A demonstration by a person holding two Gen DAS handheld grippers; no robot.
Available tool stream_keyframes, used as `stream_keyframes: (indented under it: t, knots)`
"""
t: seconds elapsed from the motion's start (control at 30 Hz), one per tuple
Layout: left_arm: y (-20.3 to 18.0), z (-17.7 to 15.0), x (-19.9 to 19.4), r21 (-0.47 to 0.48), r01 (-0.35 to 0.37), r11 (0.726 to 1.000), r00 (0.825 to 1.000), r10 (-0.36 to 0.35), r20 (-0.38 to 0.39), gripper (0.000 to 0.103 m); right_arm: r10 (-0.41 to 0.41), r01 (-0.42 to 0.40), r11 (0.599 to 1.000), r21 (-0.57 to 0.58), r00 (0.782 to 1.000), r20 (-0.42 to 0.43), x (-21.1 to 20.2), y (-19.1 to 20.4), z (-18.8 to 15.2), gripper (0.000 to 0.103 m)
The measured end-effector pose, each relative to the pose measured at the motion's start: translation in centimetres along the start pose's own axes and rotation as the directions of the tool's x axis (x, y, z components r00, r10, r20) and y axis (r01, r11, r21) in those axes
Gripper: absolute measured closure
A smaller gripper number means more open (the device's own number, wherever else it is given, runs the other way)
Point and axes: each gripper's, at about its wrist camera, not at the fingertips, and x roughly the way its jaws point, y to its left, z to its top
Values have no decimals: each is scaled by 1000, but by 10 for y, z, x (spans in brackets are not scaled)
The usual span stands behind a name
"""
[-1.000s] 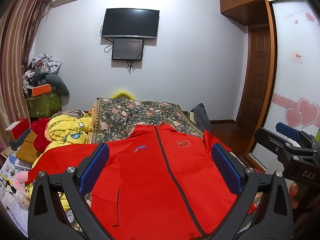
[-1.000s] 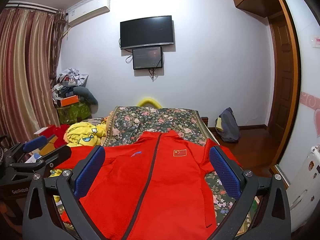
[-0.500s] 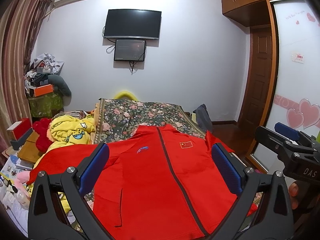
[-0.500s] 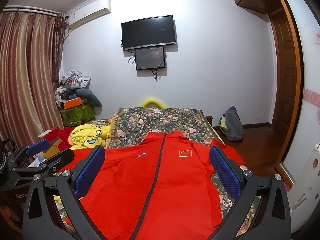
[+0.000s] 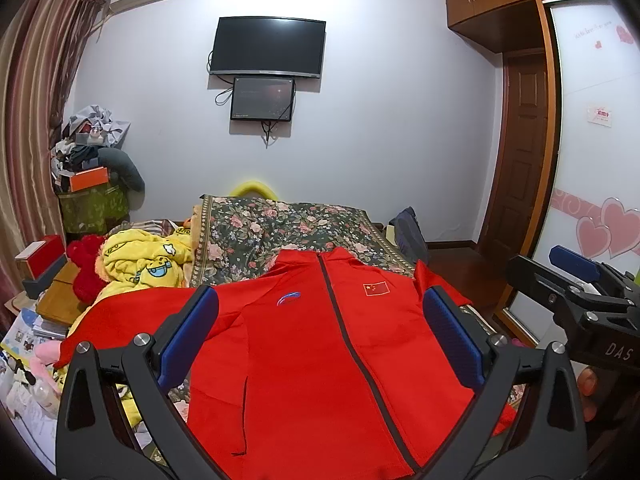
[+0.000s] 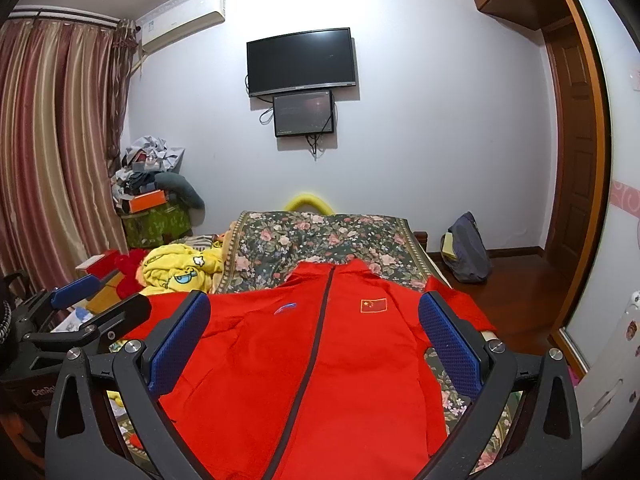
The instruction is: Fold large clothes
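A red zip-up jacket point(image 5: 320, 364) lies spread flat, front up and zipped, on the bed point(image 5: 280, 228) with its floral bedspread, collar toward the far wall and both sleeves out to the sides. The left gripper point(image 5: 320, 332) hangs above the jacket's lower half with its blue-padded fingers point(image 5: 188, 336) spread wide and holding nothing; the right gripper point(image 6: 316, 332) hangs beside it, fingers point(image 6: 448, 340) likewise spread and empty. A yellow cartoon-print blanket point(image 5: 148, 260) is bunched just left of the bedspread, and a dark television point(image 5: 268, 46) hangs on the wall.
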Motion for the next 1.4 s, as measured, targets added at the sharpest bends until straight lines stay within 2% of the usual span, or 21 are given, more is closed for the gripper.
stream_keyframes:
  t: [0.93,1.2,1.4]
  knots:
    - [2,0,9,7,-2,1000,1000,2,-13,0,-12,12,1000,7,1000,-19,8,-3,0,0]
    - [12,4,29,6,-17,1000,1000,17,-25,0,-7,7,1000,5,999,-49,36,-3,-2,0]
    - [42,14,59,-24,-80,997,996,79,-43,0,13,-12,1000,10,996,-84,73,-4,-2,0]
